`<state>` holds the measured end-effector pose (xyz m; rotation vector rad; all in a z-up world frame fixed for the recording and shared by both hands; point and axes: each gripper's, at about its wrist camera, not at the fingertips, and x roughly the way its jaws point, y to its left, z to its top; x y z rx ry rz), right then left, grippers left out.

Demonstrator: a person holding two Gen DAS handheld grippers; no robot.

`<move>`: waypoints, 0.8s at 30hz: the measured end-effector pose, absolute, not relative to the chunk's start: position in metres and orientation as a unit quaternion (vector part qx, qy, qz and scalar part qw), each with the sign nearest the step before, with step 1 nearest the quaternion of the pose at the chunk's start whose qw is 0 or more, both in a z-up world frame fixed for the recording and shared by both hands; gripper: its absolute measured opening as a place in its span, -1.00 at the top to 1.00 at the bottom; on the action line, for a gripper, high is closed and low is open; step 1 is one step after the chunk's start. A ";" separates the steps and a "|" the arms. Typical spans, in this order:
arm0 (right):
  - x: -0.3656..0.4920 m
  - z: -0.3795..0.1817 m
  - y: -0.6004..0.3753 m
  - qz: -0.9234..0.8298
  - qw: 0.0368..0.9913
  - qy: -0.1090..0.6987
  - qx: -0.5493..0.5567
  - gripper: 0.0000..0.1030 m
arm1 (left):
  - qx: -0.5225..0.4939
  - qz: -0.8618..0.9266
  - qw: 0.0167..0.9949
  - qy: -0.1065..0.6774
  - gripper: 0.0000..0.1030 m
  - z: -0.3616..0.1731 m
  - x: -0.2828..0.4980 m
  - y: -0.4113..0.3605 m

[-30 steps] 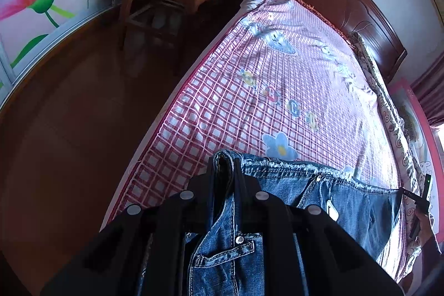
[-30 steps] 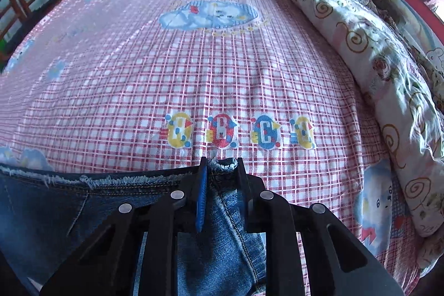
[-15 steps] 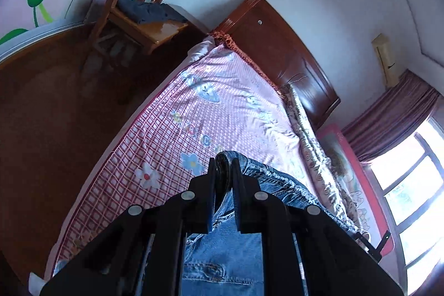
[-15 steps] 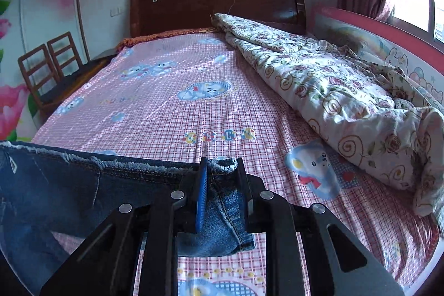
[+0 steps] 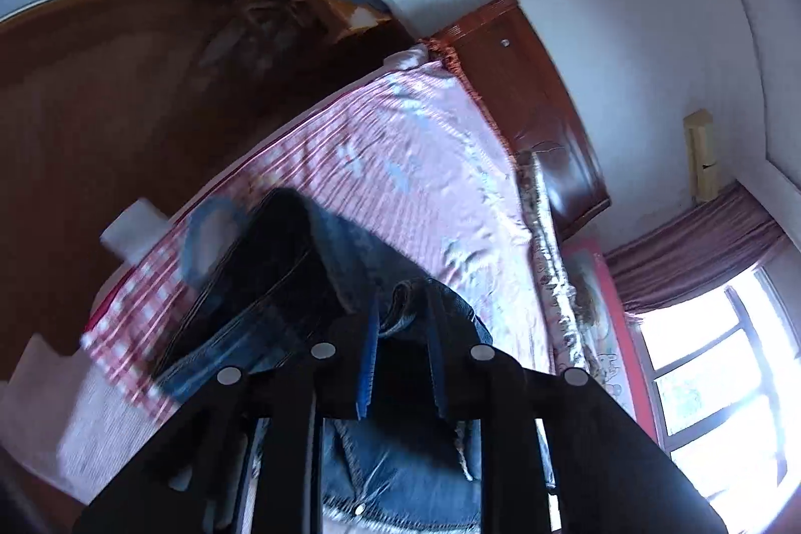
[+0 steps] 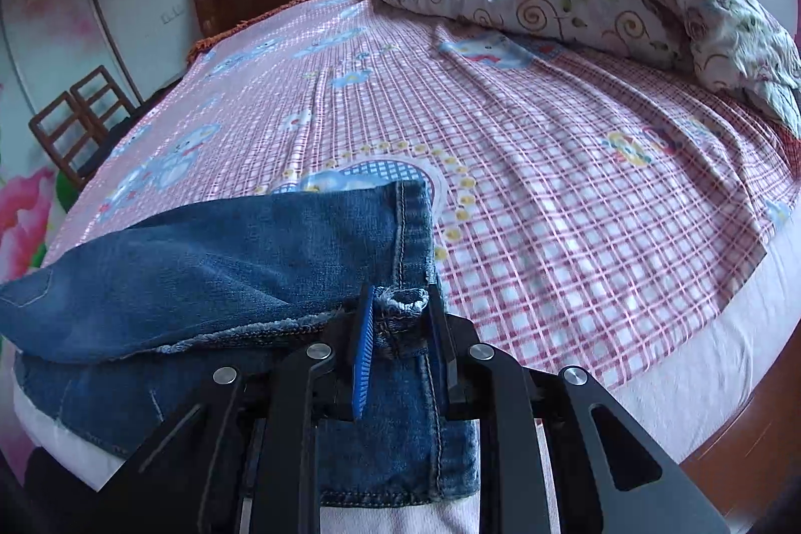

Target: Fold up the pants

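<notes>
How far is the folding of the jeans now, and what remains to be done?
One fold looks mostly made: the jeans lie doubled on the checked bedsheet, hemmed leg end over the lower layer. In hand: the right gripper and the left gripper each grip bunched denim. Left: let go, flatten, probably fold again.

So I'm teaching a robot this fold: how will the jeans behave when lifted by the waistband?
The jeans look floppy: they drape and double over between the right tool and left tool. The thick denim probably hangs heavy and sags mid-span. The frayed waistband bunched in the jaws likely grips well and is unlikely to slip.
</notes>
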<state>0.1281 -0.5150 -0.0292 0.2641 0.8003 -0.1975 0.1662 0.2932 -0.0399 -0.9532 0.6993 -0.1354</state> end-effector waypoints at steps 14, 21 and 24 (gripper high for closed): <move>0.126 -0.040 -0.517 -0.108 0.897 0.400 0.153 0.63 | -0.596 -0.032 0.737 0.316 -0.71 -0.105 0.133 0.250; 0.125 -0.042 -0.519 -0.110 0.895 0.401 0.159 0.63 | -0.607 -0.028 0.735 0.300 -0.58 -0.098 0.161 0.238; 0.125 -0.042 -0.519 -0.110 0.895 0.401 0.163 0.63 | -0.618 0.007 0.719 0.318 -0.57 -0.105 0.162 0.238</move>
